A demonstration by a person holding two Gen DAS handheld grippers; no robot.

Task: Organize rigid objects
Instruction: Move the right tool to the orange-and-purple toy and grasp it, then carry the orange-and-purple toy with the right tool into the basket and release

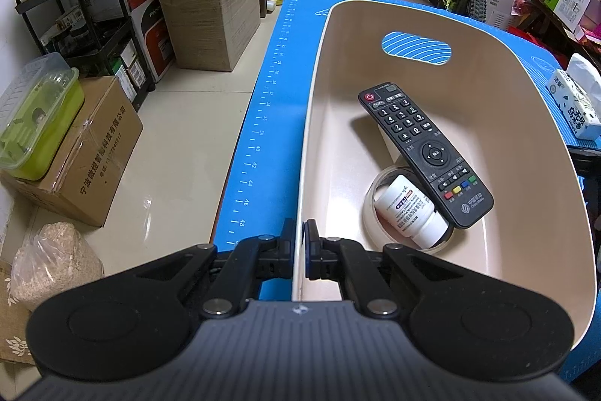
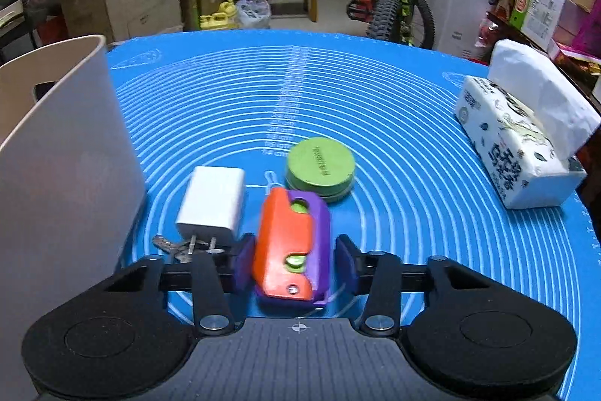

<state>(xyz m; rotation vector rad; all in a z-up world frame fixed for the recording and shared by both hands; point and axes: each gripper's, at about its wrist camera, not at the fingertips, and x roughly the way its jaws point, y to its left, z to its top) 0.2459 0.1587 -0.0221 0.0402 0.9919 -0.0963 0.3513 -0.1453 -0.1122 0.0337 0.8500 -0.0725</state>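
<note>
Around the orange toy (image 2: 291, 247): charger (image 2: 211, 203) close on its left, green tin (image 2: 319, 168) just behind, bin wall (image 2: 67, 168) further left; bare mat (image 2: 413, 213) to its right.

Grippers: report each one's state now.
Left gripper: shut on the bin wall.
Right gripper: open, orange and purple toy between, not yet pressed.

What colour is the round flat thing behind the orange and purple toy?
Green: the round flat green disc shows best in the right wrist view.
</note>
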